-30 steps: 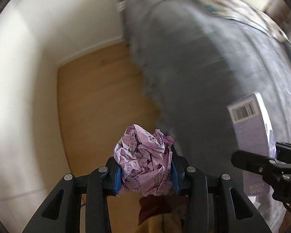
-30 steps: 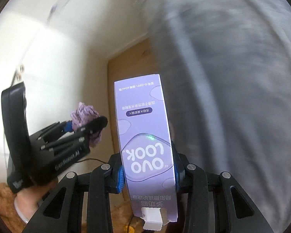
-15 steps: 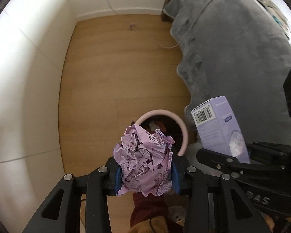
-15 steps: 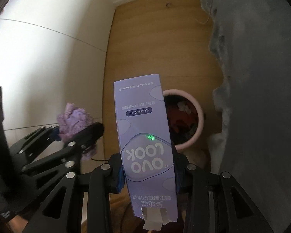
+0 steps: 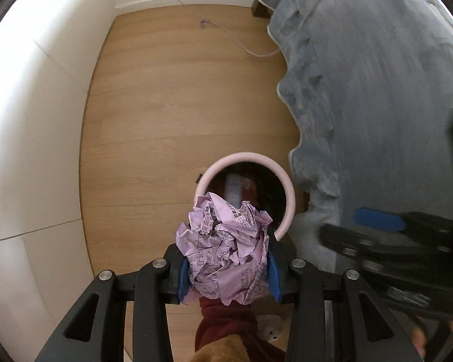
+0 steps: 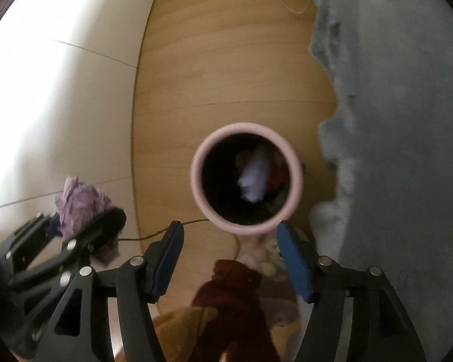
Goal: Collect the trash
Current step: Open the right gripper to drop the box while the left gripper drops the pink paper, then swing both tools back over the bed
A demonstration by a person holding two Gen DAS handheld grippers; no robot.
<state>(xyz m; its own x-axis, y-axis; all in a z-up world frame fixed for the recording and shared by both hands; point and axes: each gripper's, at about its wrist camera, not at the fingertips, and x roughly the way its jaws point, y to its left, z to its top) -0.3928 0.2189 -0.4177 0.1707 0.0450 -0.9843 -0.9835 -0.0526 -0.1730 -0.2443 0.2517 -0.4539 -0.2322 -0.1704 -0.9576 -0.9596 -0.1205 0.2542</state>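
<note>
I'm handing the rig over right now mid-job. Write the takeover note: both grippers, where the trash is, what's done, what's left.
Left gripper: shut on the crumpled purple paper ball, held above the near rim of the pink-rimmed trash bin.
Right gripper: jaws have just been opening, nothing between them, over the bin.
Done: the purple box it carried is released; a pale blurred shape shows inside the bin, probably that box.
Left: move the paper ball over the opening and let go.

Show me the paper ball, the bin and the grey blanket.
paper ball [image 5: 226, 247], left wrist view, middle of the crumpled wad.
bin [image 6: 199, 163], right wrist view, left side of its pink rim.
blanket [image 5: 377, 96], left wrist view, middle of the hanging grey cloth.
</note>
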